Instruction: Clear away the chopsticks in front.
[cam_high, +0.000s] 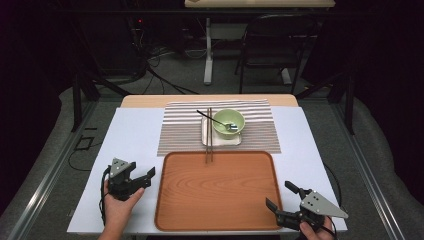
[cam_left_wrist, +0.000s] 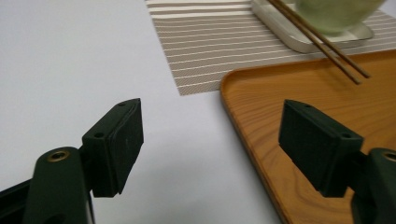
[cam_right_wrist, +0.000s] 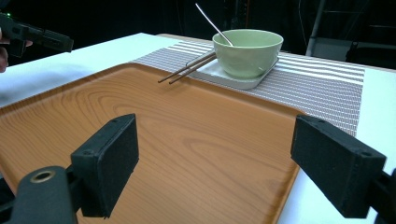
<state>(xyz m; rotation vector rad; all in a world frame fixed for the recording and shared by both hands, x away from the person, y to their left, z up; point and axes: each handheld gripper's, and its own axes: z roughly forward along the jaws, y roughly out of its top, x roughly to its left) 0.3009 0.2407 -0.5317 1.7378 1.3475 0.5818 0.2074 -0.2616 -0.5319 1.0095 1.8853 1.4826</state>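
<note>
While both claws (cam_high: 150, 176) (cam_high: 282, 196) gape, empty, flanking rounded woodgrain tray (cam_high: 217, 190); glossy green bowl (cam_high: 229, 123) beyond.

I see the tray (cam_high: 217, 200) in front of the mat (cam_high: 180, 132). On the mat sits a plate (cam_high: 206, 136) holding the bowl (cam_high: 235, 119), spoon (cam_high: 212, 119) inside. Chopsticks (cam_high: 209, 135) run from plate onto tray.

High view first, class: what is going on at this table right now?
A person holds a gripper in each hand, on either side of a wooden tray. The left gripper and the right gripper are both open and hold nothing. Beyond the tray, a green bowl with a spoon in it sits on a small white plate, and chopsticks reach from the plate over the tray's rim.
</note>
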